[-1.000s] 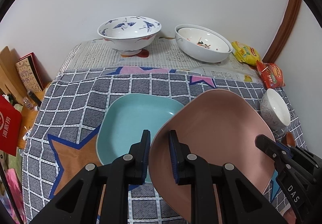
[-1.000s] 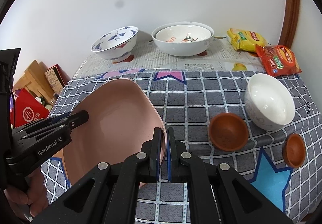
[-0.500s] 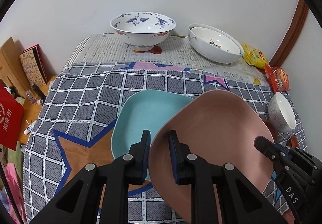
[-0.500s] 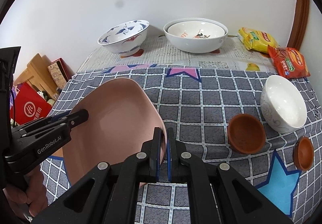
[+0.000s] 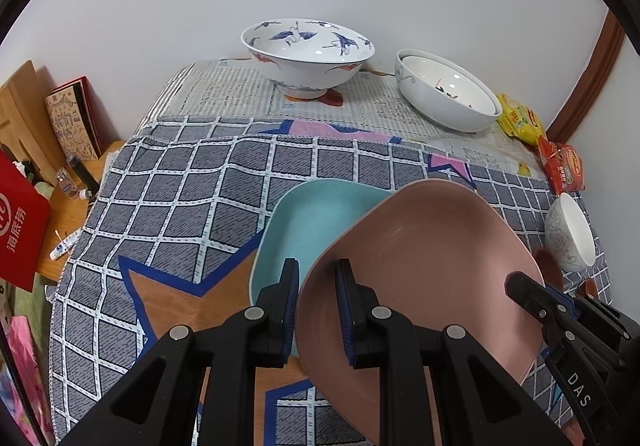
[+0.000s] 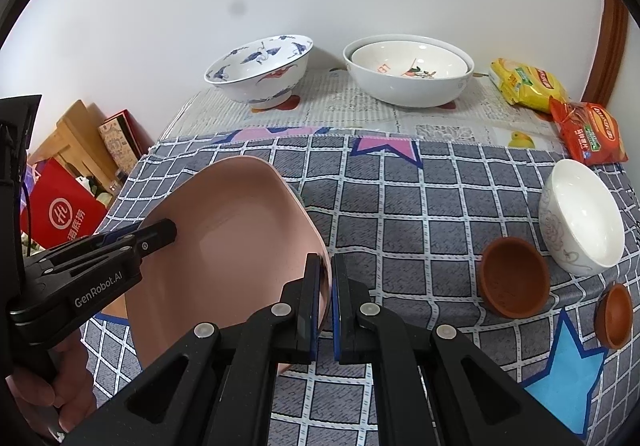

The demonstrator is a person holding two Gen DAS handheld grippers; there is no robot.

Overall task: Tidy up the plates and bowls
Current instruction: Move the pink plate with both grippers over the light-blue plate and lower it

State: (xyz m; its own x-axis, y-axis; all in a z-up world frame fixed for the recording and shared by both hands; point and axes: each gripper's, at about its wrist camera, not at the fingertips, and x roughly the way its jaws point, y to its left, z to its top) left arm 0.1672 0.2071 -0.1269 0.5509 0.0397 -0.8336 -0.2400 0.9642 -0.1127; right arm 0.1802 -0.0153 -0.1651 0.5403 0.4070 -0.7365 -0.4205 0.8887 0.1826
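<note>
Checked-cloth worktop (image 5: 168, 189), both tongs carrying one plate.
Left tongs (image 5: 316, 306) and right tongs (image 6: 326, 306) clench the pink square plate (image 5: 424, 262), now drifted over the turquoise plate (image 5: 316, 221), ready for stacking.

The checked cloth on the surface (image 5: 168, 197) lies bare on the left, so a claw can pass there. The teal plate (image 5: 316, 221) lies flat in the middle, partly under the pink plate (image 5: 424, 246). On the right the white bowl (image 6: 580, 217) and two brown cups (image 6: 514, 278) stand close together. Along the wall the crane bowl (image 5: 308, 53), the nested white bowls (image 5: 448, 93) and snack packets (image 6: 528, 83) close the far edge.
</note>
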